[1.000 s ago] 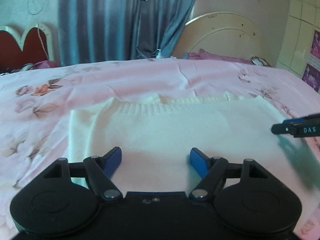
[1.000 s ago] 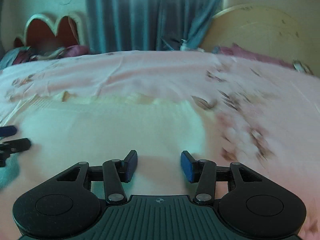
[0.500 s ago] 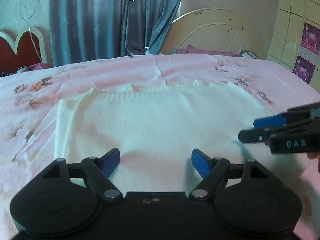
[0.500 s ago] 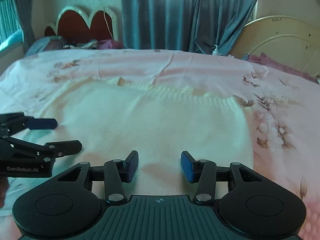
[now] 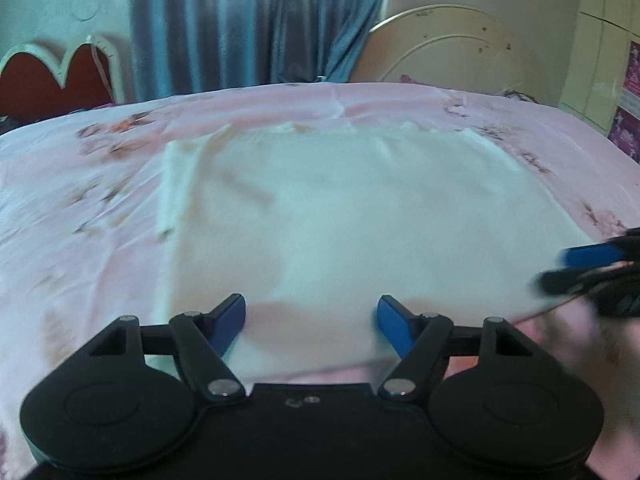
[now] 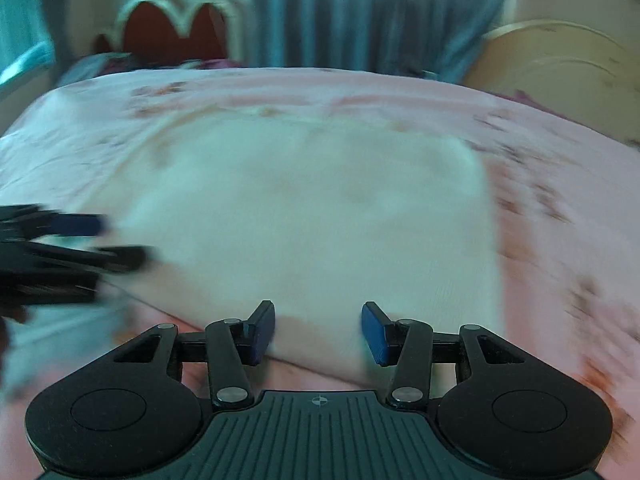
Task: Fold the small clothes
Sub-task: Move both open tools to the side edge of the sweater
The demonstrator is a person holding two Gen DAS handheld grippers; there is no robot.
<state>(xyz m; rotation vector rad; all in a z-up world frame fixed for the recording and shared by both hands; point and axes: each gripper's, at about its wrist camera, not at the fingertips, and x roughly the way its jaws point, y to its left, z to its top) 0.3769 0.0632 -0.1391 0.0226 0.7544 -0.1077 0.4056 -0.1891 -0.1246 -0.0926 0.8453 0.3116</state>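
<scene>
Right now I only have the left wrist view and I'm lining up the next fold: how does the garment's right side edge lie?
Observer: In the right wrist view the white garment has a straight right edge, with bare pink sheet beyond it.
Operator: Is the right gripper holding any cloth?
Observer: No. The right gripper is open above the near hem, nothing pinched.
Operator: And my gripper?
Observer: From there the left gripper reaches in at the left, jaws closing, no cloth between them.

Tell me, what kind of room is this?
Most likely a bedroom: a pink flowered bedsheet covers a bed, a red headboard stands behind it, and blue curtains hang beyond.
</scene>
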